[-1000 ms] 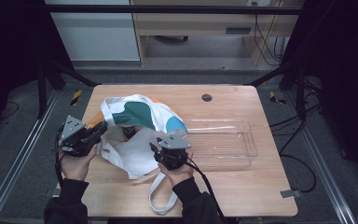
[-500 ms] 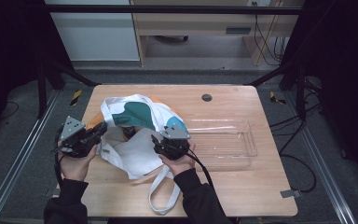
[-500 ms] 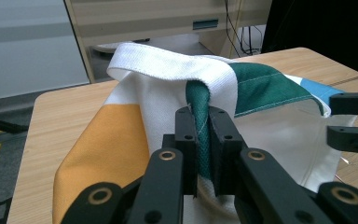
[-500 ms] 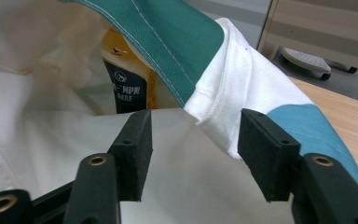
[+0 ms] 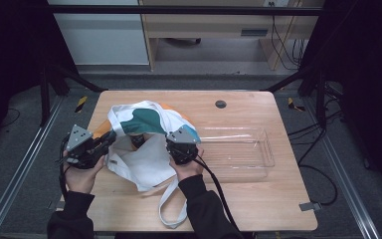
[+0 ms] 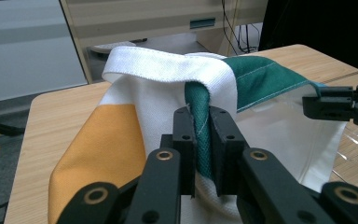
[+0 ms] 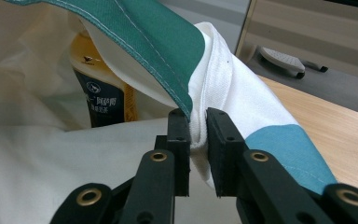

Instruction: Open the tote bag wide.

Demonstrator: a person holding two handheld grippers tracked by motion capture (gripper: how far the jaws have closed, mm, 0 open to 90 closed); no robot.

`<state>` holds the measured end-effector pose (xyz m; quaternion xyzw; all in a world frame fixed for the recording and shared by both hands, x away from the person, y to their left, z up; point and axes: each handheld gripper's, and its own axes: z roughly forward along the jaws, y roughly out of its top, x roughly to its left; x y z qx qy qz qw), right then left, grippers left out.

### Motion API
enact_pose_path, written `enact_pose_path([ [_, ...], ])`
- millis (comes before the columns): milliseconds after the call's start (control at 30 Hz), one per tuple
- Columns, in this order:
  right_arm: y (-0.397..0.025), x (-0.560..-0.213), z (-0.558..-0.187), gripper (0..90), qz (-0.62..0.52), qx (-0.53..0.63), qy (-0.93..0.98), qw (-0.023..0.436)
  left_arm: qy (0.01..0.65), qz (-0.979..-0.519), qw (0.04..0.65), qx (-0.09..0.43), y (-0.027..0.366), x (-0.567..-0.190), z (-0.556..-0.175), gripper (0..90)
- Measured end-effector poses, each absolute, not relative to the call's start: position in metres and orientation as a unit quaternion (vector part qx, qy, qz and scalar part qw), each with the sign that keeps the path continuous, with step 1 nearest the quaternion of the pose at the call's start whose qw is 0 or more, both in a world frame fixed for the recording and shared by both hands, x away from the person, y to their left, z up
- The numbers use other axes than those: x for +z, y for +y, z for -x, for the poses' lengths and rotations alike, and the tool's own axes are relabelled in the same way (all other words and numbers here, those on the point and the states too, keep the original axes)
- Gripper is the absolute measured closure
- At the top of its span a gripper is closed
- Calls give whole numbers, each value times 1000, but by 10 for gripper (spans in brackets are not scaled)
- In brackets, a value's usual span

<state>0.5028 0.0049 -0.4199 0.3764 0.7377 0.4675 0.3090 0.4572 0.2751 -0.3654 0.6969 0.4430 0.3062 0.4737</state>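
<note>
Both tongs pinching bag rim, mouth held open on counter (image 5: 258, 204).
Left tongs (image 6: 202, 135) clamp green hem of bag (image 5: 144, 149); right tongs (image 7: 197, 135) clamp white hem. Bottle (image 7: 103, 95) inside.

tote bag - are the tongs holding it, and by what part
Yes. Both tongs are shut on the tote bag: the left tongs pinch the green rim fabric, and the right tongs pinch the white rim at the opposite side.
</note>
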Motion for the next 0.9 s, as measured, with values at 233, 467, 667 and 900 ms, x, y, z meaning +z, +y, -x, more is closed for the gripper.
enact_pose_path([
  [233,4,-411,-501,818,-378,474,733,308,419,-704,466,333,270,-361,-455,512],
  [467,2,-407,-501,817,-380,481,730,302,394,-721,448,352,260,-351,-453,325],
  [667,1,-405,-502,817,-375,490,729,296,379,-730,449,350,253,-345,-466,297],
  [900,0,-405,-502,817,-373,493,729,294,357,-738,452,351,243,-340,-476,288],
])
